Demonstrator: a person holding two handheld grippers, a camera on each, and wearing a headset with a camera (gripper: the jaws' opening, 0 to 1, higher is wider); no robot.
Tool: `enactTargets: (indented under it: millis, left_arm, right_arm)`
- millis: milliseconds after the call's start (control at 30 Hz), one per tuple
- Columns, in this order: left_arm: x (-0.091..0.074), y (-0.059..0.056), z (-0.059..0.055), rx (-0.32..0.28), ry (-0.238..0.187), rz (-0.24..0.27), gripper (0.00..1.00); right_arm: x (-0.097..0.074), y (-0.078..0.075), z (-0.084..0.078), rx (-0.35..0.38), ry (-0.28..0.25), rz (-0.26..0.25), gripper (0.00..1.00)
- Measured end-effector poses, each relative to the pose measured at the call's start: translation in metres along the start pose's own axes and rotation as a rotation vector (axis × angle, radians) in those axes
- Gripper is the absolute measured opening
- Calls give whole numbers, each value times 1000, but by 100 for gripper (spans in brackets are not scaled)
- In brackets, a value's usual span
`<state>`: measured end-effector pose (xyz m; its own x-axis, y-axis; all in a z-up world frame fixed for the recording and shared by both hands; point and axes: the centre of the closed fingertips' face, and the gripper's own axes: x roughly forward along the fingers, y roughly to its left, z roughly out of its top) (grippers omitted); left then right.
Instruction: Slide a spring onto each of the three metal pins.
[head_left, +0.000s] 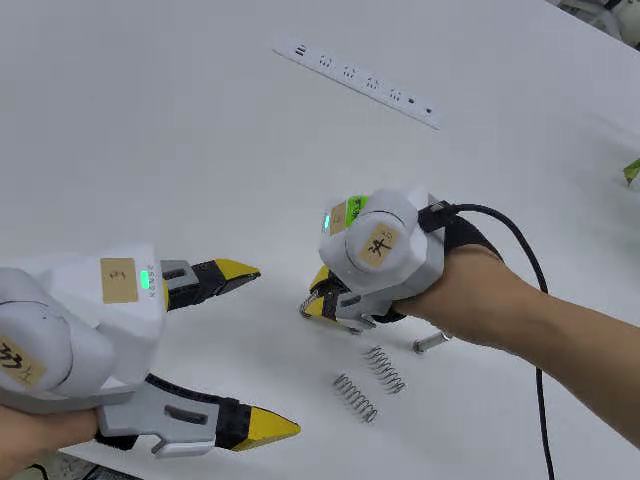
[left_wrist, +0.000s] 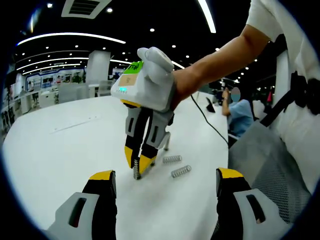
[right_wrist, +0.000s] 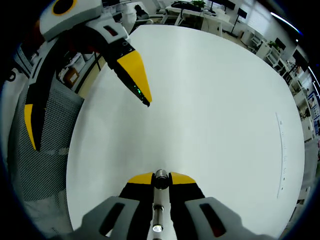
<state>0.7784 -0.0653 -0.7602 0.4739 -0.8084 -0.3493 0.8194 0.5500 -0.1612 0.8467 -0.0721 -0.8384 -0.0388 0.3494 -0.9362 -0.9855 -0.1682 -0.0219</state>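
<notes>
Pin (right_wrist: 158, 205) pinched in right tongs (right_wrist: 160, 179), left tongs (head_left: 272, 350) spread wide, two springs (head_left: 384, 368) just beside, broad table (head_left: 150, 130) beyond

Open and bare across the left and far worktop (head_left: 150, 120), up to a power strip (head_left: 357, 83). Tighter near the right gripper (head_left: 318, 302), clamped on an upright pin (right_wrist: 160, 176): a spring (head_left: 384, 368), a second spring (head_left: 355, 397) and a loose pin (head_left: 431, 342) just beside.

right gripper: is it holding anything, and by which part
A metal pin, clamped by its shaft in the jaws of the right gripper, one end just past the tips.
</notes>
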Motion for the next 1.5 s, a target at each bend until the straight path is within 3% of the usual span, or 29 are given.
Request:
enactTargets:
  millis: [800,1033,1233,1500]
  left_arm:
    - [-2,-3,4,21,11,2,83]
    - [-2,-4,5,35,26,0,84]
    - [-4,-4,7,48,38,0,85]
    - [-5,-7,8,73,62,-8,85]
  right_arm:
    - [-6,0,1,32,-31,-10,21]
    - [-22,0,5,46,-80,-28,26]
    - [-40,3,10,90,-156,-57,33]
    - [-71,13,2,172,-255,-105,47]
